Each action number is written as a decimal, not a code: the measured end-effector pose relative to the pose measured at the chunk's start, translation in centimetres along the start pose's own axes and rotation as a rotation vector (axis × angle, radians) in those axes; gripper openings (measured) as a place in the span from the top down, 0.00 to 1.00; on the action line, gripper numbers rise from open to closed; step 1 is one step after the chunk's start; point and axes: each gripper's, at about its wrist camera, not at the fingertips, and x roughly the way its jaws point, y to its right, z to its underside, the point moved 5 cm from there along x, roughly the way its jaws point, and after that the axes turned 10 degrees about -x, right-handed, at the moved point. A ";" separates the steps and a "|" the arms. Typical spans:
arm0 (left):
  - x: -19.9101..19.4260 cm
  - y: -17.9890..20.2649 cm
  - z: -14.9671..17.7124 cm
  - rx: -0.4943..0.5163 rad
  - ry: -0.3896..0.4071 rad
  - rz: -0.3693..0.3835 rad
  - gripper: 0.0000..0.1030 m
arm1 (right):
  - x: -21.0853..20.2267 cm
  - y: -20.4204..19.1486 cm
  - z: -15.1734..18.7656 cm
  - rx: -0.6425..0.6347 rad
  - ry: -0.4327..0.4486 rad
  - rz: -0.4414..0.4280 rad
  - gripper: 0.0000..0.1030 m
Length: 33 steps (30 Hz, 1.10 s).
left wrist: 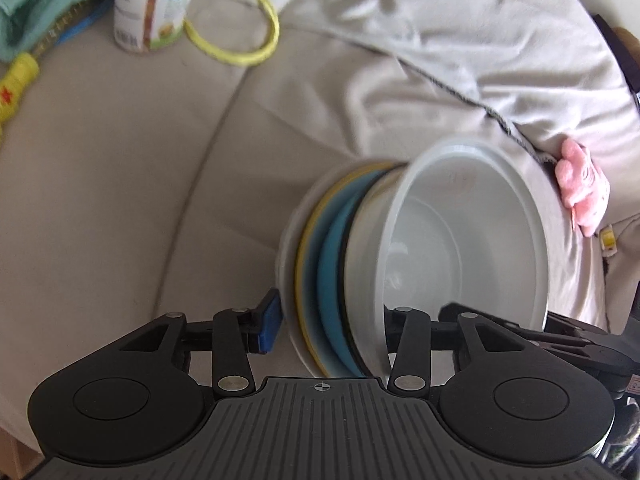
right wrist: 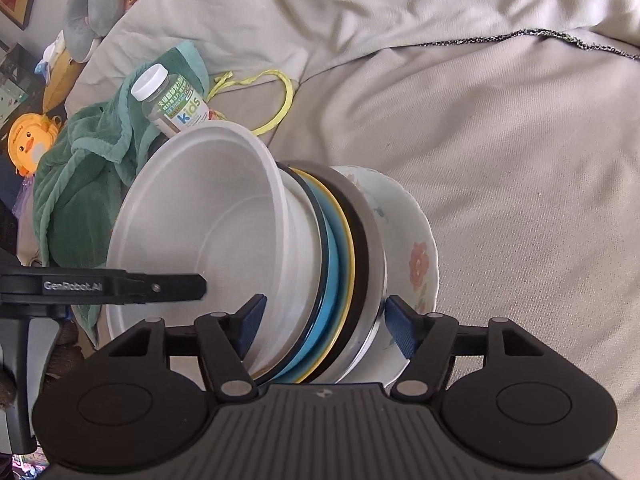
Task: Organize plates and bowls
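Observation:
A stack of dishes rests on the beige sofa cover and looks turned on its side in both views. A white bowl point(left wrist: 452, 248) is at one end, then a blue plate point(left wrist: 332, 280), a yellow plate point(left wrist: 306, 264) and a white plate point(left wrist: 286, 264). My left gripper point(left wrist: 326, 328) straddles the stack's near rim; its blue pad point(left wrist: 268, 328) stands just beside the white plate, and the other finger is hidden behind the bowl. My right gripper point(right wrist: 326, 324) straddles the white bowl point(right wrist: 200, 232), a steel bowl point(right wrist: 366, 256) and a floral plate point(right wrist: 416, 248), with a gap at its right pad point(right wrist: 400, 332).
A supplement bottle point(right wrist: 172, 104), a yellow cord point(left wrist: 248, 40) and a green towel point(right wrist: 80, 168) lie behind the stack. A pink plush point(left wrist: 580, 184) sits by a dark-edged blanket point(left wrist: 480, 40). Duck toys point(right wrist: 30, 140) and a grey plush point(right wrist: 88, 12) are farther off.

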 end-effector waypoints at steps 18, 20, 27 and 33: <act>1.8 4.4 0.0 0.081 -0.027 -0.019 0.18 | -2.0 2.8 0.0 0.038 0.075 -0.031 0.45; 1.8 4.6 0.3 0.112 -0.028 -0.029 0.19 | -1.9 3.0 0.0 0.032 0.077 0.004 0.54; -0.3 4.2 -0.1 0.150 0.049 -0.040 0.33 | -1.9 2.4 -0.2 0.011 0.094 0.058 0.57; -3.6 5.8 0.1 0.256 0.183 -0.042 0.33 | -1.6 2.0 -0.1 -0.010 0.090 0.108 0.57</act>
